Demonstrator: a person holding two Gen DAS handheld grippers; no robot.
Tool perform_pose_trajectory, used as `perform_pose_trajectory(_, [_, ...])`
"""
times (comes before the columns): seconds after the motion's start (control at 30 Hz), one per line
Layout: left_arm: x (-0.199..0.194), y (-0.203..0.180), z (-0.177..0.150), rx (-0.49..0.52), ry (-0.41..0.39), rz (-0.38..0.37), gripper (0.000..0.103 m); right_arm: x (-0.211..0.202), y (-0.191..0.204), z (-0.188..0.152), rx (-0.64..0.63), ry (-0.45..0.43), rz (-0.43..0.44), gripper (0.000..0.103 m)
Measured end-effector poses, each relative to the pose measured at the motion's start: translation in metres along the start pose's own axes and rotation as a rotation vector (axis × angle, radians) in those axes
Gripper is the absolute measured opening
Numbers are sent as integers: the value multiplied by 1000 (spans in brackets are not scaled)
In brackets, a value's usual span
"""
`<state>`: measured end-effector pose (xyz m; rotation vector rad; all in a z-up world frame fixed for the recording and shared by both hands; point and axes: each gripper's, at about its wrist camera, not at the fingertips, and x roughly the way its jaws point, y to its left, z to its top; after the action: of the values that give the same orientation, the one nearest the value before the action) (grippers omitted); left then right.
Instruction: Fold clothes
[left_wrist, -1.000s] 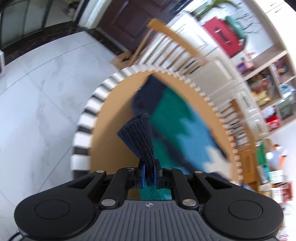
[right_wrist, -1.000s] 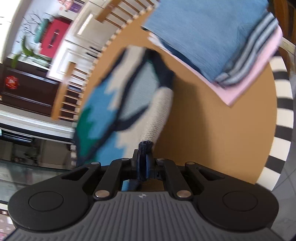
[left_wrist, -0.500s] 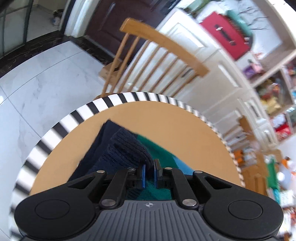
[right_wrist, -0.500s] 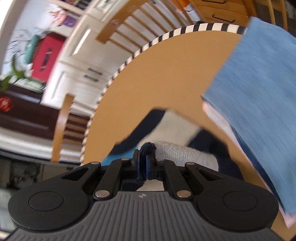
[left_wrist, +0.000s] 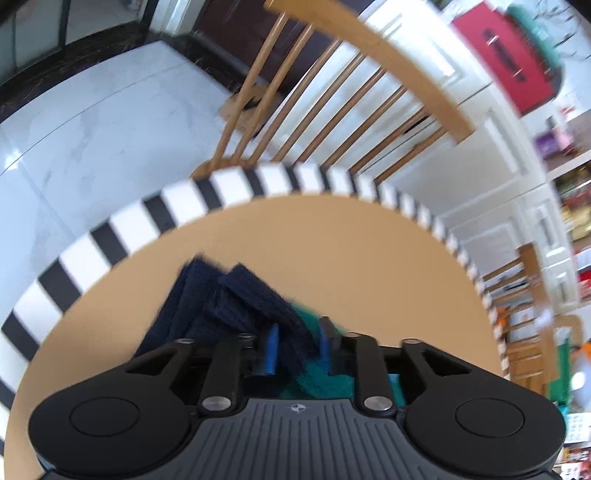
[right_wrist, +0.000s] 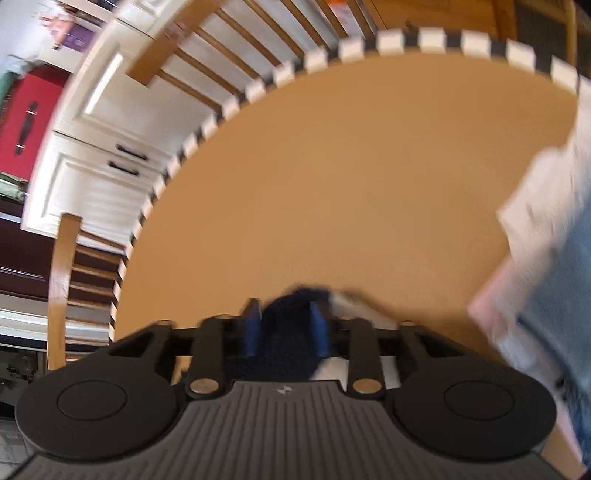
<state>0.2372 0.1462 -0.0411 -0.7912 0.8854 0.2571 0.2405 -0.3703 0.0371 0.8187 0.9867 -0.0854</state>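
A knitted sweater in navy, green, blue and cream lies on a round tan table (left_wrist: 332, 251). In the left wrist view its navy ribbed edge (left_wrist: 229, 302) and a green patch (left_wrist: 314, 376) lie bunched under my left gripper (left_wrist: 297, 347), whose blue-padded jaws stand apart around the cloth. In the right wrist view a navy fold (right_wrist: 288, 332) sits between the parted jaws of my right gripper (right_wrist: 284, 328), with a cream part (right_wrist: 351, 299) beside it. Most of the sweater is hidden under the grippers.
The table has a black-and-white striped rim (left_wrist: 155, 221). A stack of folded clothes (right_wrist: 546, 258) lies on the table at the right. Wooden chairs (left_wrist: 351, 92) stand against the far edge, one at the left (right_wrist: 62, 295). White cabinets stand behind.
Both grippers have lowered the sweater from hanging in the air onto the table and moved forward. Their jaws, shut on the cloth before, now stand apart.
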Motion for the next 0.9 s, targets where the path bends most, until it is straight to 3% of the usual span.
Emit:
perform_pose_trajectory(0.03, [-8, -1, 2, 43, -66, 23, 51, -5, 7, -1, -58, -38, 1, 45])
perform_pose_trajectory(0.13, [-33, -12, -5, 265, -220, 73, 51, -22, 27, -3, -231, -150, 3, 43])
perform_pose_trajectory(0.23, [-36, -27, -35, 572, -221, 48, 51, -23, 50, -50, -624, -143, -30, 39])
perform_pose_trajectory(0.27, [-31, -33, -48, 682, -209, 60, 51, -20, 54, -67, -720, -135, -36, 39])
perform_pose_trajectory(0.33, [-10, -37, -65, 797, -180, 110, 51, -11, 60, -97, -860, -112, -39, 40])
perform_pose_trajectory(0.4, [13, -34, -68, 791, -145, 198, 49, 3, 63, -116, -876, -68, -19, 42])
perform_pose_trajectory(0.47, [28, -27, -63, 724, -126, 248, 44, 18, 65, -124, -837, -47, -19, 42])
perform_pose_trajectory(0.57, [32, -20, -55, 678, -144, 282, 14, 35, 56, -128, -744, -10, -13, 42])
perform_pose_trajectory(0.63, [30, -13, -54, 683, -152, 290, 2, 45, 55, -130, -733, -30, -20, 42])
perform_pose_trajectory(0.73, [2, 14, -77, 693, -164, 325, 0, 46, 61, -133, -743, -87, -11, 29])
perform_pose_trajectory(0.83, [-11, 30, -86, 691, -147, 356, 0, 53, 65, -136, -795, -99, -39, 28])
perform_pose_trajectory(0.9, [-23, 39, -90, 682, -132, 334, 0, 63, 63, -135, -797, -100, -47, 28])
